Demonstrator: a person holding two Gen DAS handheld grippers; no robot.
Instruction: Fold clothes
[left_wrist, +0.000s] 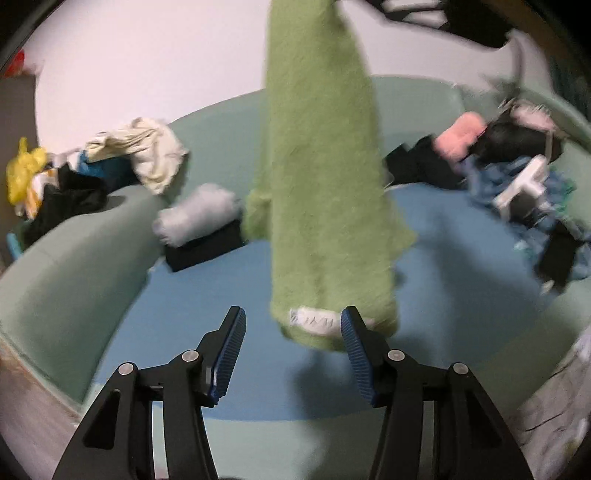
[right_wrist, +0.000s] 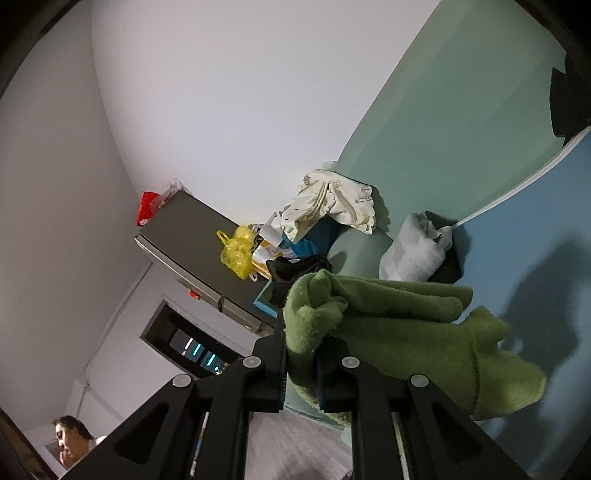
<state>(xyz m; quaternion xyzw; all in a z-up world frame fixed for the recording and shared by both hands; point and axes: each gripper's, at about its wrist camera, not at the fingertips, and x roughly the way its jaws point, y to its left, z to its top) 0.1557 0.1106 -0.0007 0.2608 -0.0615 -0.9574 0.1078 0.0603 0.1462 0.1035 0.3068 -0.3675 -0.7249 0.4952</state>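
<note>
White label (left_wrist: 314, 320) on the lower hem of the green towel (left_wrist: 325, 177), bottom centre of the left wrist view; lettering blurred, unreadable. No other text visible.

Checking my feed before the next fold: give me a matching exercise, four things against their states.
Things:
1. green garment
2. left gripper
3. right gripper
4. grey rolled cloth

States:
A. open, holding nothing
B. lying on a black folded item
C. shut on cloth
D. hanging down, white label at the bottom

Pairs: 1-D, 2-A, 3-C, 4-B
</note>
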